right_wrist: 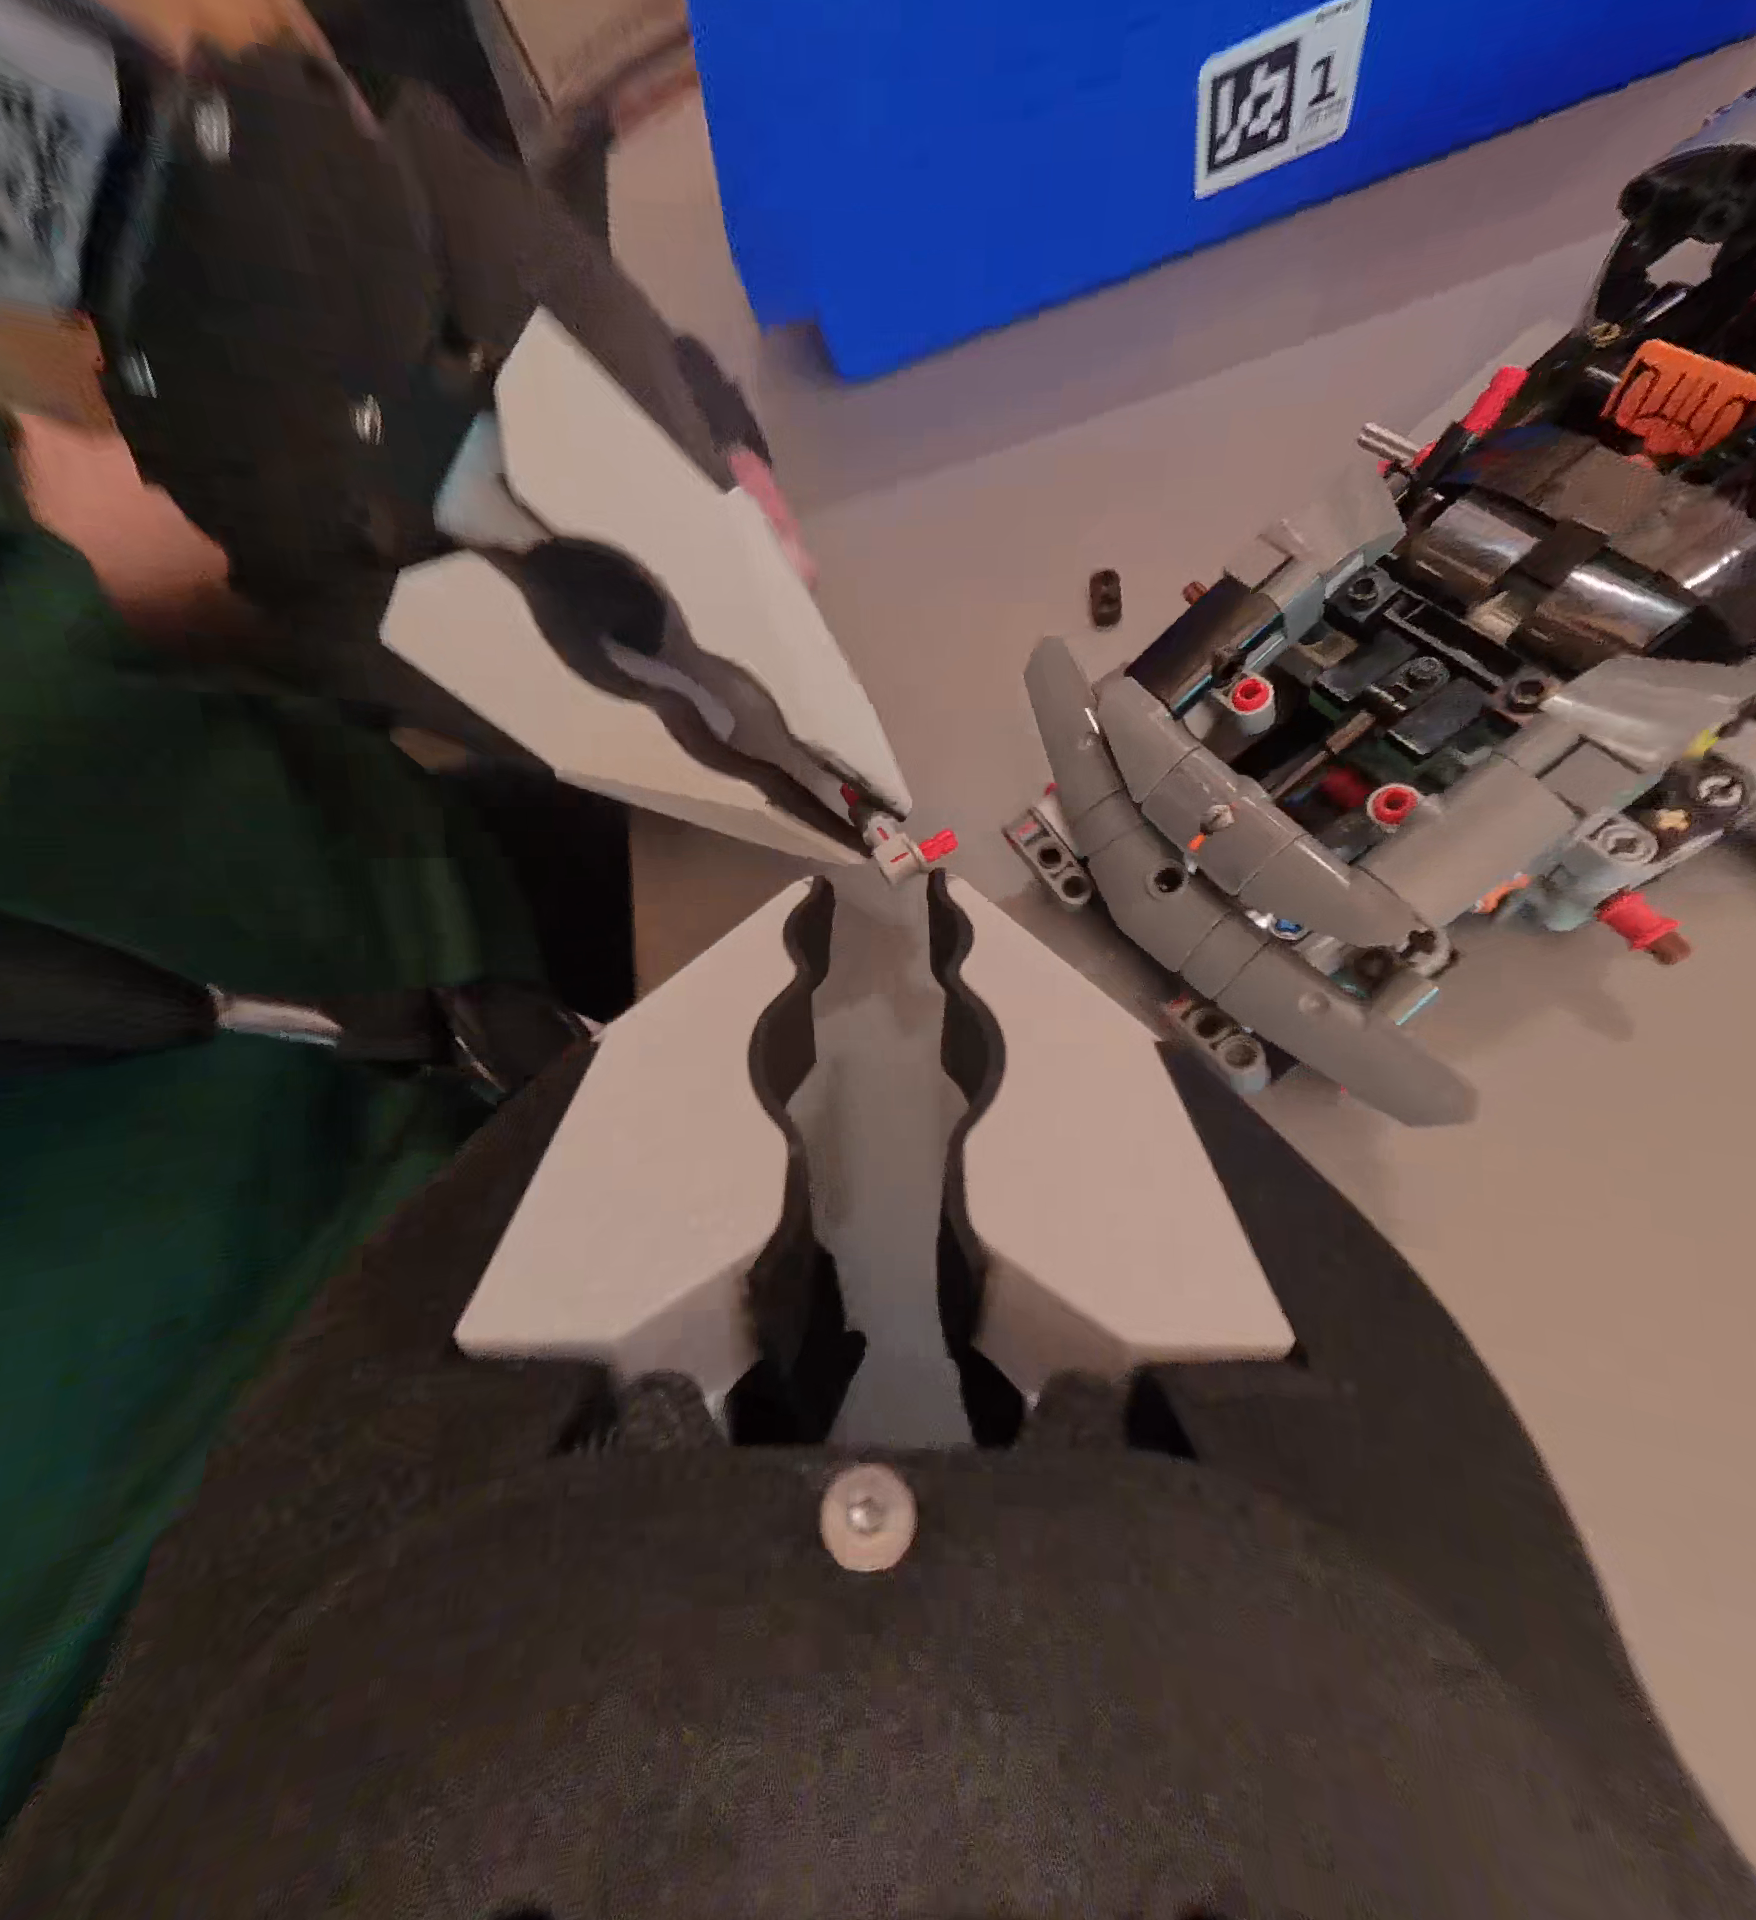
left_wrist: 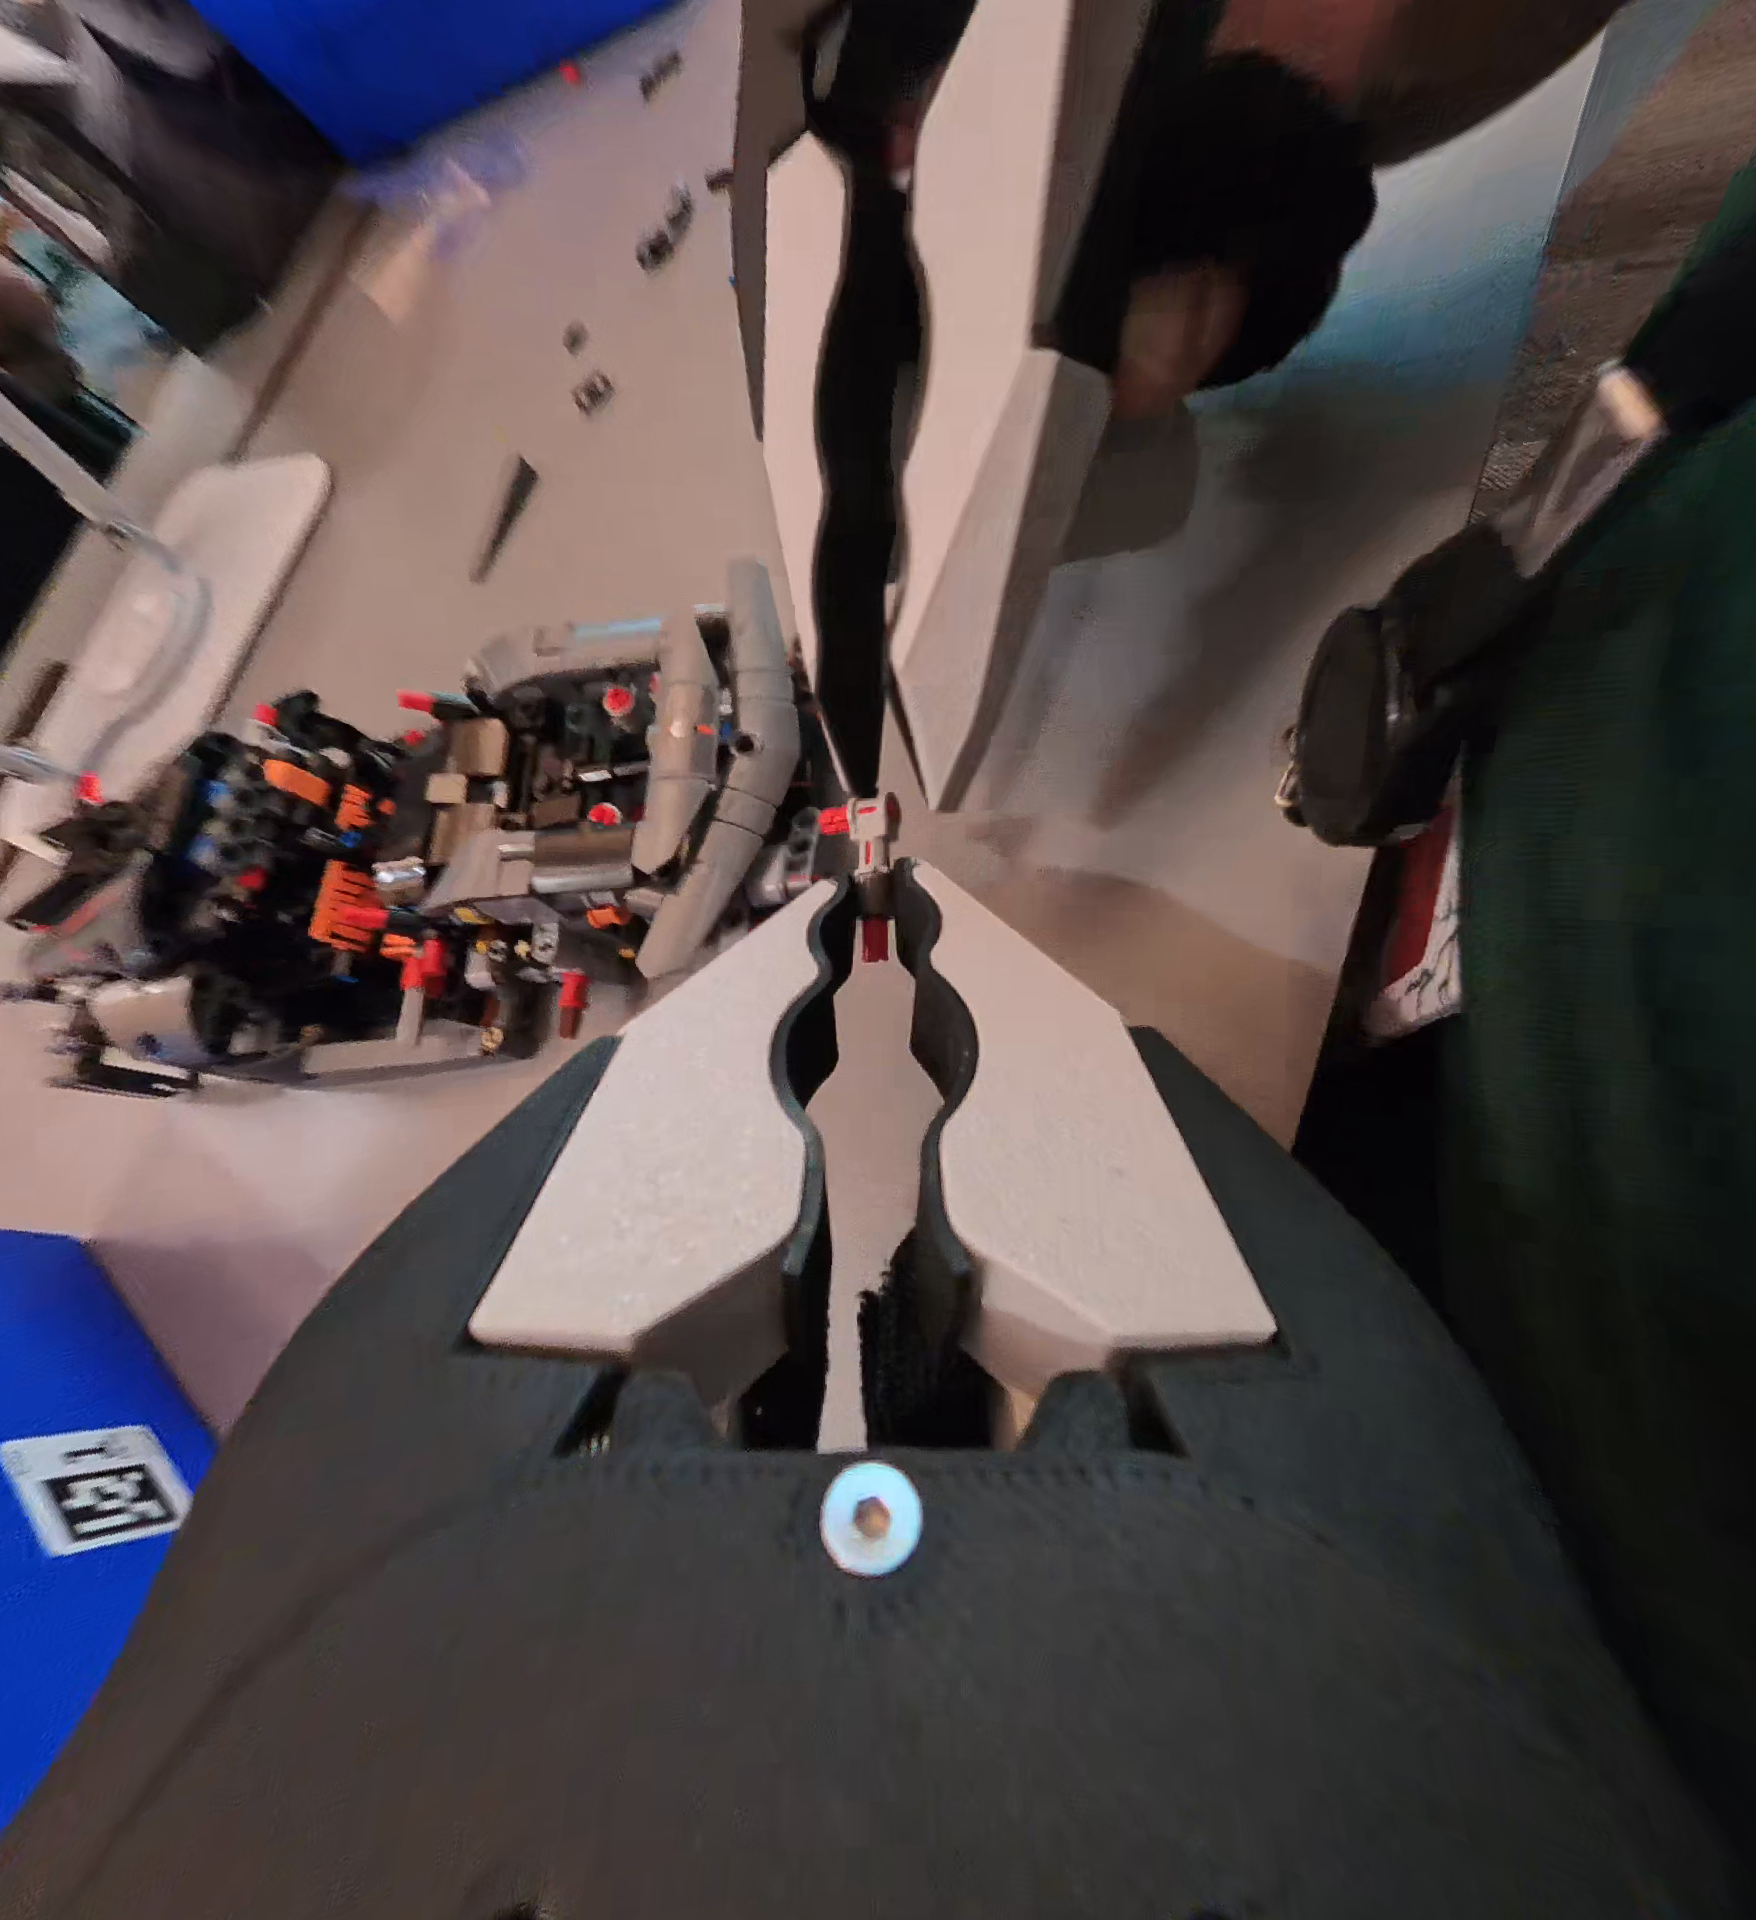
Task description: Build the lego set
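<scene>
My left gripper is shut on a small grey and red lego connector, held in the air just right of the car model. The piece's red pin shows between the fingers. My right gripper is open and empty, with its tips just under the same connector. In the left wrist view the right gripper comes in from above, tip to tip with the left one. In the right wrist view the left gripper reaches in from the upper left. The grey, black and orange car model stands on the table to the right.
A blue bin with a white tag stands behind the model, and another blue bin is at the near left. Small loose pieces lie scattered on the table, with a black one near the model. A person's green clothing fills the left. My two grippers' fingertips are within a few centimetres of each other.
</scene>
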### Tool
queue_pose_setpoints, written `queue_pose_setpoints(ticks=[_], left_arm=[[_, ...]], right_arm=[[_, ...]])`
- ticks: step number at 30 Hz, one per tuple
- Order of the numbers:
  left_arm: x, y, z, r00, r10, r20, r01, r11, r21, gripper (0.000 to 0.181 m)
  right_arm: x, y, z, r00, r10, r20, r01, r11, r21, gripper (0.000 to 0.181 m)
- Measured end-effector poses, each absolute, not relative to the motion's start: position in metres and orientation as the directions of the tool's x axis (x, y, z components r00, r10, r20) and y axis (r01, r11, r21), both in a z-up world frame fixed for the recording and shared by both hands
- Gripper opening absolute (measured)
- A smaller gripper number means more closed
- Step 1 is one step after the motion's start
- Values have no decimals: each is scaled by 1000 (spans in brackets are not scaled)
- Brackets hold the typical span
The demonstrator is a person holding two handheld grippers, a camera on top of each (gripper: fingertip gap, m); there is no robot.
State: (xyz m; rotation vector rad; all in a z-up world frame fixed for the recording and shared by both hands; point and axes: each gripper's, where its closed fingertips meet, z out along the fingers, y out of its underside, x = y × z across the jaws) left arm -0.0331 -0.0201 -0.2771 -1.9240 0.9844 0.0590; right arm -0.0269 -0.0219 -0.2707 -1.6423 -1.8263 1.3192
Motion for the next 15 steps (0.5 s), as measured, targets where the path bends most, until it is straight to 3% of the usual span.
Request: queue_pose_setpoints(ticks=[6, 15], left_arm=[[-33, -16, -256, 641, -530, -556, -706, -122, -697, 5], [-33, -12, -240, 619, -462, -635, -735, -56, -676, 5]], right_arm=[[-34, -22, -253, -236, 834, -499, 519, -326, -790, 19], [-36, -19, -234, -254, 803, -539, 457, -391, -799, 8]])
